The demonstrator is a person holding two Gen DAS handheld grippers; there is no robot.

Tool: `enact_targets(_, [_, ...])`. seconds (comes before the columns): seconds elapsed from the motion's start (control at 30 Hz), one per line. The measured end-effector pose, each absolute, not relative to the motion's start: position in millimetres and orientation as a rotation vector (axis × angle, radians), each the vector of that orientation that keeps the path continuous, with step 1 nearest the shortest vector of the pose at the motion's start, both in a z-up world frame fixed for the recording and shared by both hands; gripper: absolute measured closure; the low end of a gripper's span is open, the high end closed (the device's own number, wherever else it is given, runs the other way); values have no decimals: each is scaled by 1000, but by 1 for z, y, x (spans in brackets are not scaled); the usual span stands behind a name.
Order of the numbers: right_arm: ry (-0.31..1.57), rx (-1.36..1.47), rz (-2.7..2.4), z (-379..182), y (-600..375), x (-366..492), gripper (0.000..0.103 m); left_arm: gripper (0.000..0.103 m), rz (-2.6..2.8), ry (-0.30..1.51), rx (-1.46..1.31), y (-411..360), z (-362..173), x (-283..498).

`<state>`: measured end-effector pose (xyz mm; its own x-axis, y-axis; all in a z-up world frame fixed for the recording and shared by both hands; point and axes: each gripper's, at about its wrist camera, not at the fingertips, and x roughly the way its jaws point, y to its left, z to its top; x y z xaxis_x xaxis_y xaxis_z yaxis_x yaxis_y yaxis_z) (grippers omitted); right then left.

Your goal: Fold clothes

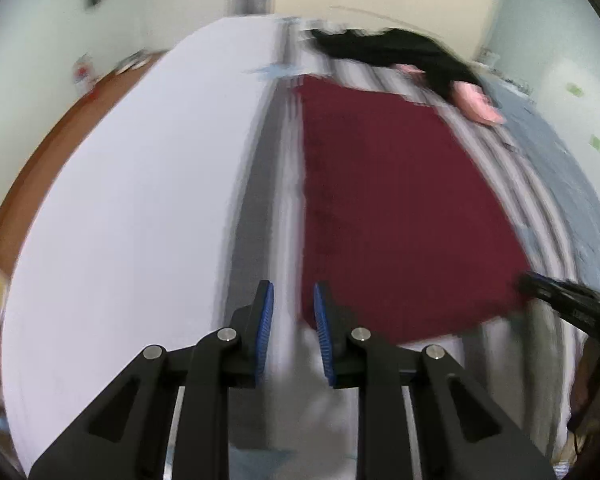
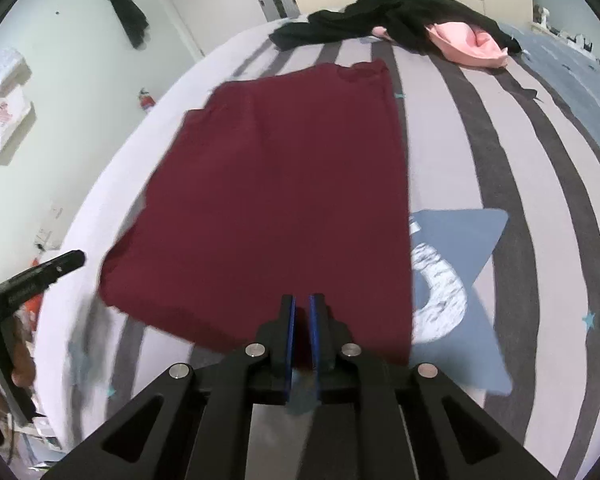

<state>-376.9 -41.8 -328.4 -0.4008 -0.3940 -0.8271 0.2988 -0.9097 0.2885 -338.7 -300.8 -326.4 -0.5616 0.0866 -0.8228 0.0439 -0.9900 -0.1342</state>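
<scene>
Maroon garment [image 2: 276, 200] is soft, limp; I'd pinch near-edge corners; my left gripper [image 1: 294, 332] narrow, empty, right gripper [image 2: 302, 340] nearly closed, empty.

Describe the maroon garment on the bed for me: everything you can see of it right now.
The maroon garment is a plain, soft-looking knit, dark red, with no print. It lies flat on the striped bedspread, folded into a rough rectangle running away from the camera; what looks like a neckline shows at the far end. The left edge is uneven, the right edge straight. Its near edge lies by the right tool; whether it is pinched is unclear.
</scene>
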Motion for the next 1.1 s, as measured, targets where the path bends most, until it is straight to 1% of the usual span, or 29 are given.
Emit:
enact_targets(0.1, [-115,1416,-2297,-331,-52,-366,95,84,2701,-141,-1479,-278,-341,-344])
enact_targets(0.17, [-98,1438,-2296,-339,-56,-364,95,84,2704,-176,-1546,-286,-359,-348])
enact_targets(0.2, [-100,1449,-2298,-344,-54,-364,98,84,2708,-205,-1581,-294,-368,-349])
enact_targets(0.23, [-114,1461,-2296,-349,-50,-365,99,84,2700,-232,-1604,-303,-375,-350])
enact_targets(0.27, [-138,1473,-2288,-353,-45,-365,102,83,2690,-260,-1625,-312,-381,-350])
enact_targets(0.33, [-181,1484,-2274,-356,-36,-365,102,82,2671,-268,-1615,-316,-382,-342])
enact_targets(0.43, [-141,1509,-2257,-354,-32,-360,102,83,2691,-154,-1632,-317,-376,-342])
enact_targets(0.47, [-119,1520,-2253,-353,-31,-358,101,84,2709,-123,-1647,-320,-374,-344])
enact_targets(0.5, [-112,1533,-2253,-353,-28,-356,98,84,2724,-144,-1652,-326,-372,-346])
enact_targets(0.57, [-127,1559,-2268,-350,-19,-355,98,84,2757,-198,-1648,-339,-364,-348])
enact_targets(0.6, [-131,1556,-2286,-345,-15,-355,95,84,2768,-213,-1632,-342,-359,-349])
enact_targets(0.67, [-145,1521,-2323,-330,-9,-355,94,84,2790,-232,-1589,-344,-348,-353])
enact_targets(0.73, [-177,1490,-2349,-320,-6,-362,90,84,2786,-244,-1547,-338,-342,-368])
enact_targets(0.77, [-191,1478,-2359,-316,-6,-367,86,84,2781,-245,-1529,-334,-341,-379])
enact_targets(0.8, [-198,1470,-2365,-315,-7,-374,84,84,2776,-247,-1510,-329,-339,-390])
enact_targets(0.93, [-191,1419,-2376,-313,-26,-407,84,84,2759,-251,-1456,-311,-342,-433])
enact_targets(1.1, [-172,1360,-2389,-315,-46,-458,84,84,2734,-242,-1451,-323,-347,-460])
